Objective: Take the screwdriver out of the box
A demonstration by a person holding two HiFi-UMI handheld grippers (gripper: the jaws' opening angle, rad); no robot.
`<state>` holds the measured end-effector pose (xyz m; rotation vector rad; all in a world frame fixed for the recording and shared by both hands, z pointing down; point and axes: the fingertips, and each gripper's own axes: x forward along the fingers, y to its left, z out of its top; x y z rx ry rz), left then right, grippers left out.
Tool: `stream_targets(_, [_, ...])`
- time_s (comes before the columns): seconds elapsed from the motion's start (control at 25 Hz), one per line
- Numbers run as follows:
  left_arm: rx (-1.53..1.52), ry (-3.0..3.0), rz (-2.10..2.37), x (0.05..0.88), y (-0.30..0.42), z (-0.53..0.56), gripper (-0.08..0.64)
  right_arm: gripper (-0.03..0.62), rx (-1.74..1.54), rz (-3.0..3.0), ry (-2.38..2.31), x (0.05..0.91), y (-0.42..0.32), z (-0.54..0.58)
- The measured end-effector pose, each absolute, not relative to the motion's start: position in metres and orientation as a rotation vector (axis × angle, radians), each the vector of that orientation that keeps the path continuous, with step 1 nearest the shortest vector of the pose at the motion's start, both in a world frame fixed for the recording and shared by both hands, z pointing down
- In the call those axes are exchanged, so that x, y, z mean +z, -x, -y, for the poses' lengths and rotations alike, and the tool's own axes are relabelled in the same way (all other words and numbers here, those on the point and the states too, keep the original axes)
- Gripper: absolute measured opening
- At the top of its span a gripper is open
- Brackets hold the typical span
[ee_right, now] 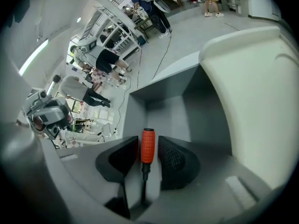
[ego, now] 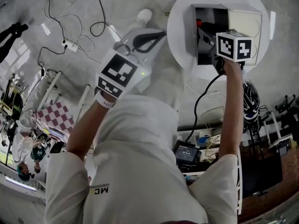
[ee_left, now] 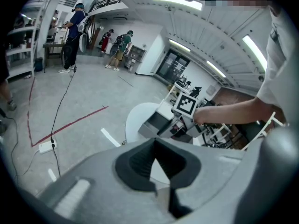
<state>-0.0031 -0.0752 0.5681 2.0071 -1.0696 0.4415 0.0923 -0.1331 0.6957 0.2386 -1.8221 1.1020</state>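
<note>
An open grey box (ego: 191, 31) with a cream lid (ego: 245, 22) stands on a round white table (ego: 180, 22). My right gripper (ego: 205, 40) reaches down into it. In the right gripper view the screwdriver (ee_right: 147, 146), orange handle and dark shaft, lies between the two black pads (ee_right: 124, 157), pointing back towards the camera. A thin gap shows on each side of the handle, so my right gripper (ee_right: 148, 143) is open around it. The box's grey inside (ee_right: 173, 115) and the lid (ee_right: 252, 101) fill the view beyond. My left gripper (ego: 154, 37) hangs left of the table over the floor, its tips together and holding nothing (ee_left: 155, 146).
Black cables and a white power strip (ego: 70, 44) lie on the grey floor to the left. A red line (ee_left: 70, 125) is taped on the floor. Several people stand by shelves far off (ee_left: 74, 27). Equipment and cable bundles crowd the floor below the table (ego: 252, 106).
</note>
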Motion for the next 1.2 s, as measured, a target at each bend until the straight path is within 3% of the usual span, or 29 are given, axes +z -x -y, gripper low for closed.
stream_targets(0.52, [0.431, -2.006, 1.07, 0.569, 0.006, 0.077, 0.0, 0.083, 1.14, 1.789, -0.098, 0.7, -0.093, 0.123])
stream_targets(1.2, [0.447, -2.043, 1.032, 0.563, 0.013, 0.079, 0.0, 0.087, 1.019, 1.838, -0.26, 0.686, -0.099, 0.128])
